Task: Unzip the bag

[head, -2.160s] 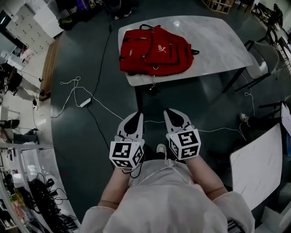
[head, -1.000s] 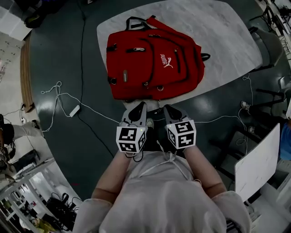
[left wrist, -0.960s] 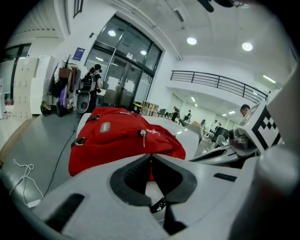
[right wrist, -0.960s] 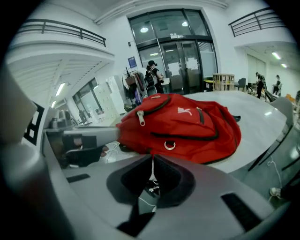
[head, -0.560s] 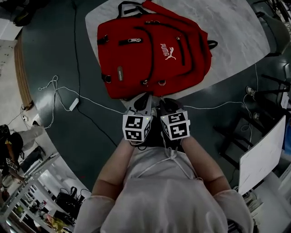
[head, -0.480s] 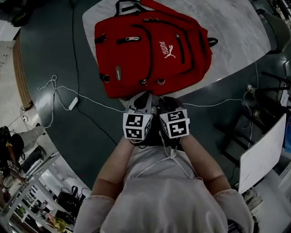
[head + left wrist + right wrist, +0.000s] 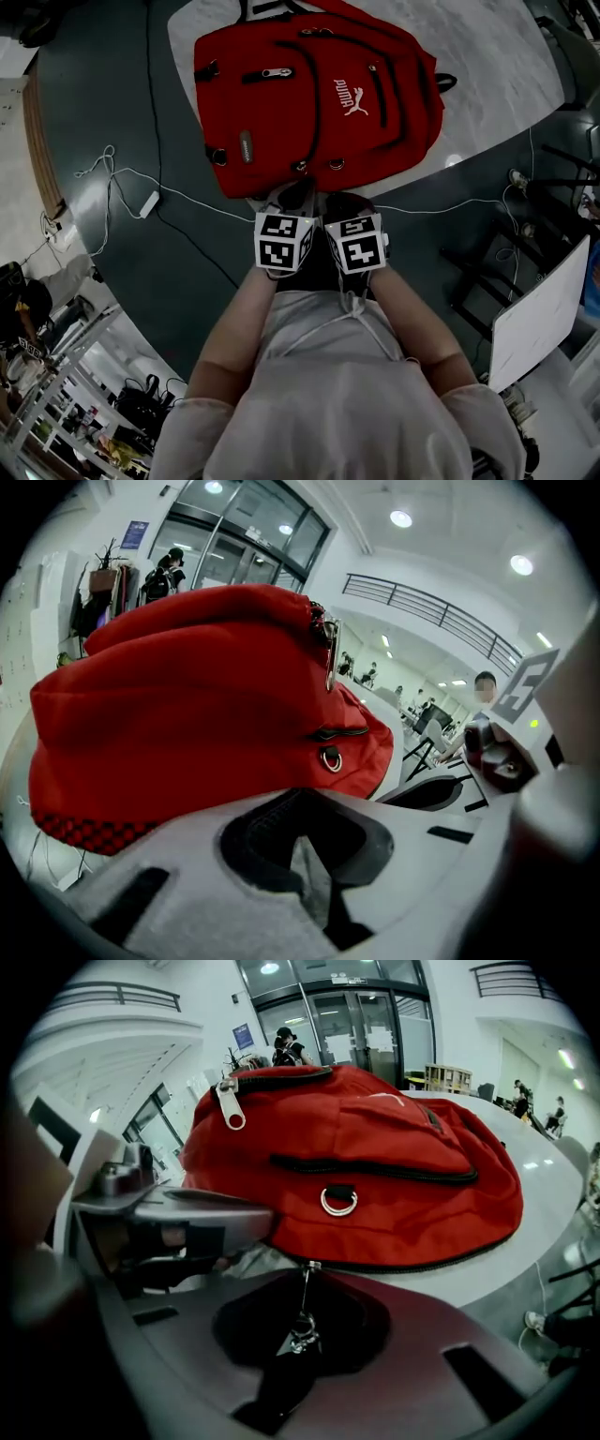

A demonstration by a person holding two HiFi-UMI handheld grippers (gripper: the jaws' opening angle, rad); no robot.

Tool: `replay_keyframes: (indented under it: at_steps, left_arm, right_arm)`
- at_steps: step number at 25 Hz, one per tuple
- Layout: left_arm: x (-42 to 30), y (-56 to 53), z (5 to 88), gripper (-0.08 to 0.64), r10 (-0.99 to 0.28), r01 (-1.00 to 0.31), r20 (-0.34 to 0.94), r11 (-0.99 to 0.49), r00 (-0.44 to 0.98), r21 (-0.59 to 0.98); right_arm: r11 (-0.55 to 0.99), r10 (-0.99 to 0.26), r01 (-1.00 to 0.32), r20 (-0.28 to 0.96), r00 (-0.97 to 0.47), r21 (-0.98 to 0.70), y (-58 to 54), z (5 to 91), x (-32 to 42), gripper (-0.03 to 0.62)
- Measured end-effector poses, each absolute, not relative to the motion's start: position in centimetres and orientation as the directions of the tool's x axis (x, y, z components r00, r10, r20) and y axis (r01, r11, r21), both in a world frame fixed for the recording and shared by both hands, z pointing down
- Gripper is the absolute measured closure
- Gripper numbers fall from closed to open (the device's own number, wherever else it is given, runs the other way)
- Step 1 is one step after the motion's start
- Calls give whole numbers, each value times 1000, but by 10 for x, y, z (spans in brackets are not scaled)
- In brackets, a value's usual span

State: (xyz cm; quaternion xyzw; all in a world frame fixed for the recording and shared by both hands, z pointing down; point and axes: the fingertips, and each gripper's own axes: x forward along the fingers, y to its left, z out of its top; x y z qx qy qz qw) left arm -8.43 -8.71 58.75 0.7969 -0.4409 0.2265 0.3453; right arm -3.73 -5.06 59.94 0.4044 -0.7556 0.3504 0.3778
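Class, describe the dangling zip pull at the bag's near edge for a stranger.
Find the red backpack on the white table. At its near edge, below a metal ring, hangs a thin silver zip pull; it alone dangles clear of the fabric.

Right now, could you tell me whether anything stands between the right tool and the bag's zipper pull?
Nothing visible does. The zipper pull dangles from the near edge of the red backpack, directly at the jaws of the right tool. The left tool sits alongside, not in between.
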Motion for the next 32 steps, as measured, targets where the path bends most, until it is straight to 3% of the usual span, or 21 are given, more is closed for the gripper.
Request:
replay_keyframes:
  at_steps: [20,32]
  left_arm:
    - [-84,-88,592,538,-522,-856,690,-415,502,309]
    - [-88,-89,594,540,-591,-931,721,-275,361,241]
  right_arm:
    - [566,-242,-797,882,-404,-211,-51,597,-28,565]
    - [699,-179,-690,888,-424,-189,-61,596,9,565]
